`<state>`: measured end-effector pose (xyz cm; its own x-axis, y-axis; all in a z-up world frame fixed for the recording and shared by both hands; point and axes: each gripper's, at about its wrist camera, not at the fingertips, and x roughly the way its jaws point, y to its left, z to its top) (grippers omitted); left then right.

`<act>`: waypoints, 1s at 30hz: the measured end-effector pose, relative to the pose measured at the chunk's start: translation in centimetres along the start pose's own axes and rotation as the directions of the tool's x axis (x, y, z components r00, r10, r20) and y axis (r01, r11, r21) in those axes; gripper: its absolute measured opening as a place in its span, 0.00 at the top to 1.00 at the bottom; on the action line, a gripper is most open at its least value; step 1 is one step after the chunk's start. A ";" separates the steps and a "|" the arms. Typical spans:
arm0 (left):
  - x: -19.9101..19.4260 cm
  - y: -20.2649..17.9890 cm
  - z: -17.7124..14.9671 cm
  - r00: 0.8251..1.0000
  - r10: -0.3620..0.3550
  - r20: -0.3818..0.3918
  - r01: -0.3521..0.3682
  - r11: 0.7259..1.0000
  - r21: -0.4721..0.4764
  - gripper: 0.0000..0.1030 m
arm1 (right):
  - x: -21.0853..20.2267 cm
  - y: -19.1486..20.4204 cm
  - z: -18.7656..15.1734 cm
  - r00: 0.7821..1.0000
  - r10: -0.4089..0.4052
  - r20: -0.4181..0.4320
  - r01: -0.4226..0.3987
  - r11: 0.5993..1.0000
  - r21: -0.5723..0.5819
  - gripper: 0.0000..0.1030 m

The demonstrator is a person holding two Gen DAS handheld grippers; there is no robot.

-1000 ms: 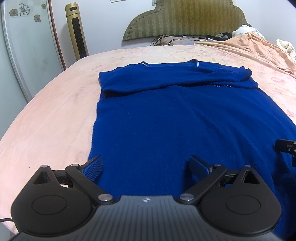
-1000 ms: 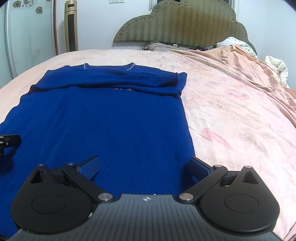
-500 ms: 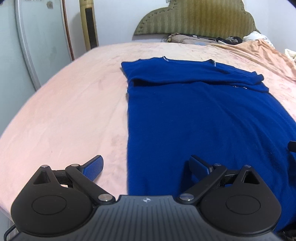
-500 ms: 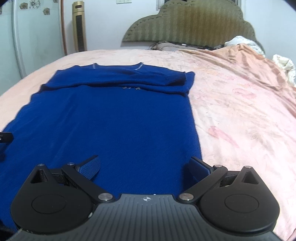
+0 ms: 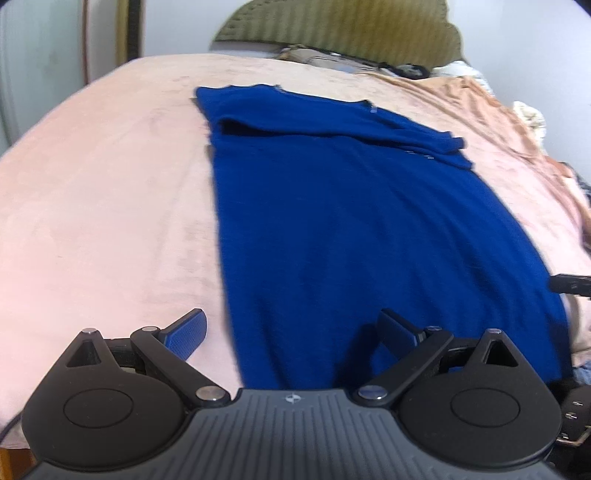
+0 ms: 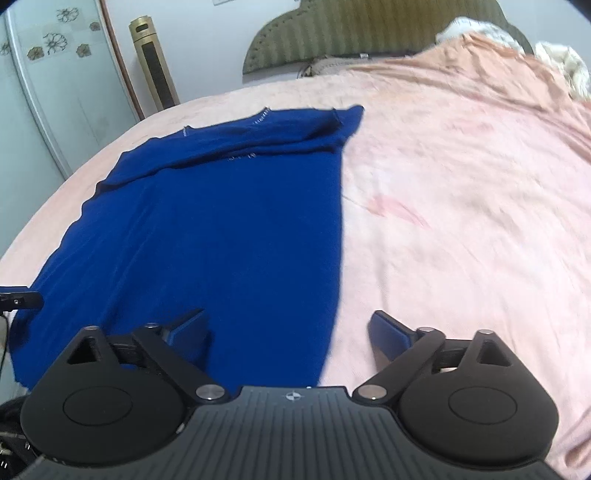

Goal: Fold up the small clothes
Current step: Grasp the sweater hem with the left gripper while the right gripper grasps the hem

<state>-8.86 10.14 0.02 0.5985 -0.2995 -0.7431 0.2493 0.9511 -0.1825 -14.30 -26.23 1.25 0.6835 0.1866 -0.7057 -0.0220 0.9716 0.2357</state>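
Observation:
A dark blue sweater (image 5: 351, 221) lies flat on the pink bed, collar at the far end, both sleeves folded across the chest. It also shows in the right wrist view (image 6: 221, 229). My left gripper (image 5: 291, 328) is open and empty, low over the sweater's near left corner, straddling its left edge. My right gripper (image 6: 288, 328) is open and empty, straddling the sweater's near right edge. Each gripper's tip shows at the side of the other's view: the right one (image 5: 569, 284) and the left one (image 6: 18, 299).
The pink bedspread (image 5: 103, 206) spreads wide on both sides of the sweater (image 6: 461, 221). A green padded headboard (image 5: 351, 33) and pillows stand at the far end. A rumpled blanket (image 6: 480, 66) lies far right. A tower fan (image 6: 155, 70) and a wardrobe door (image 6: 55, 92) stand left.
Both grippers have moved apart: the left one leftward to the sweater's left edge, the right one rightward to its right edge. Both stayed open. The sweater has not moved.

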 end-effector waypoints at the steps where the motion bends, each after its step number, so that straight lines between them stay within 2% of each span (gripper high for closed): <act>1: 0.0 -0.2 0.0 1.000 -0.014 -0.002 0.014 1.000 0.003 0.04 | -0.1 -0.1 -0.2 1.000 0.012 -0.009 -0.012 1.000 0.004 0.17; 2: 0.1 -0.5 0.0 1.000 -0.026 -0.003 0.026 1.000 0.011 0.04 | -0.2 -0.1 -0.3 1.000 0.025 -0.017 -0.025 1.000 0.000 0.20; 4: 0.3 -1.3 -0.1 1.000 -0.024 -0.003 0.024 0.999 0.041 0.16 | -0.1 0.8 -0.6 0.999 0.043 -0.031 -0.044 0.998 -0.039 0.23; 5: 0.4 -1.8 -0.1 1.000 -0.003 0.000 0.003 0.998 0.067 0.30 | -0.1 1.3 -0.8 0.998 0.051 -0.034 -0.053 0.996 -0.066 0.26; 6: 0.5 -2.3 0.0 1.000 0.018 0.002 -0.018 0.996 0.092 0.46 | 0.1 1.9 -0.8 0.997 0.059 -0.039 -0.063 0.994 -0.088 0.33; 7: 0.6 -2.6 0.1 1.000 0.023 0.001 -0.023 0.994 0.109 0.57 | 0.2 2.6 -0.9 0.997 0.062 -0.041 -0.066 0.991 -0.114 0.39; 8: 0.7 -2.7 0.4 1.000 0.015 -0.005 -0.014 0.994 0.106 0.77 | 0.5 3.3 -0.9 0.997 0.060 -0.039 -0.065 0.987 -0.148 0.46; 9: 0.9 -2.7 0.6 1.000 -0.001 -0.012 0.002 0.995 0.095 0.88 | 0.7 3.8 -0.8 0.997 0.060 -0.041 -0.066 0.983 -0.171 0.64; 10: 0.9 -2.6 0.9 1.000 -0.014 -0.015 0.016 0.996 0.086 0.91 | 0.7 4.0 -0.5 0.997 0.067 -0.041 -0.073 0.982 -0.175 0.77; 12: 1.0 -2.9 1.4 1.000 -0.020 -0.004 0.021 0.996 0.090 0.92 | 0.9 4.1 0.2 0.994 0.099 -0.038 -0.104 0.981 -0.163 0.87; 18: 0.7 -4.3 4.1 0.992 -0.033 0.125 0.016 0.991 0.136 0.92 | 0.9 4.1 4.0 0.987 0.155 0.044 -0.146 0.976 -0.161 0.89; 20: 1.4 -4.2 5.4 0.988 0.000 0.154 -0.020 0.992 0.126 0.92 | 1.3 3.9 5.6 0.986 0.139 0.089 -0.124 0.981 -0.152 0.89; 24: 4.0 -3.0 7.0 0.992 0.018 0.128 -0.030 0.996 0.089 0.92 | 3.8 2.7 8.0 0.991 0.089 0.099 -0.080 0.992 -0.095 0.89; 25: 4.5 -2.7 7.1 0.994 0.021 0.111 -0.030 0.996 0.078 0.92 | 4.5 2.4 8.1 0.994 0.076 0.084 -0.070 0.995 -0.074 0.78; 27: 5.2 -1.8 6.9 0.997 0.010 0.073 -0.013 0.999 0.038 0.90 | 5.1 1.8 7.8 0.996 0.064 0.058 -0.063 0.998 -0.023 0.71; 28: 5.2 -1.3 6.6 0.998 -0.003 0.060 0.002 1.000 0.016 0.89 | 5.0 1.6 7.5 0.996 0.073 0.055 -0.072 0.997 -0.015 0.63; 29: 5.0 -0.9 6.3 0.998 -0.020 0.051 0.020 1.000 -0.003 0.85 | 4.7 1.5 7.0 0.995 0.082 0.055 -0.082 0.997 -0.012 0.59; 30: 4.6 -0.6 5.9 0.998 -0.032 0.047 0.032 0.999 -0.017 0.75 | 4.3 1.4 6.6 0.995 0.087 0.054 -0.086 0.996 -0.011 0.53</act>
<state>-1.75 7.71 0.47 0.6251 -0.3326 -0.7062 0.2559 0.9420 -0.2171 -6.59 -24.98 2.96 0.7176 0.2620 -0.6452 -0.0891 0.9534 0.2881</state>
